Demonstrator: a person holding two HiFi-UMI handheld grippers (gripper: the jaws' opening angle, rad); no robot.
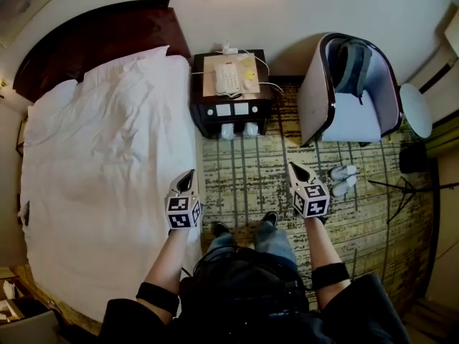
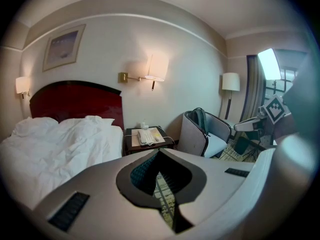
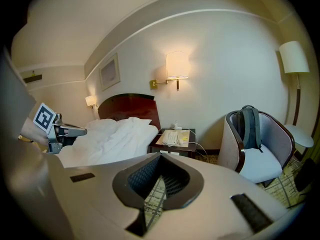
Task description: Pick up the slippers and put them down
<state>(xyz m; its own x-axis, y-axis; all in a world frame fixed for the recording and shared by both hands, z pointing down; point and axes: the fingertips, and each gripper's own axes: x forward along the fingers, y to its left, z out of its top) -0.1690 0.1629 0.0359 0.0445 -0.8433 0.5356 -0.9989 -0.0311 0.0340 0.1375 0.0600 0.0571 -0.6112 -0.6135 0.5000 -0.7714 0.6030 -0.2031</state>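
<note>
Head view: the slippers (image 1: pixel 343 179) lie side by side on the carpet (image 1: pixel 244 185) by the chair (image 1: pixel 351 117). They are near my right gripper (image 1: pixel 297 170) and well apart from my left gripper (image 1: pixel 188 180). Their long way runs across the picture. I cannot tell the toe end.

Left gripper view: fingers (image 2: pixel 100 184) pressed together, nothing in them.

Right gripper view: the same. If I go down like this, I think I'd just shove the slippers away.

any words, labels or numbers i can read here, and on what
None readable in any view.
Cubes on left gripper and right gripper: square markers only, no letters.
Telephone on the nightstand: keys too small to read.
White panels on its front: too small to read.
</note>
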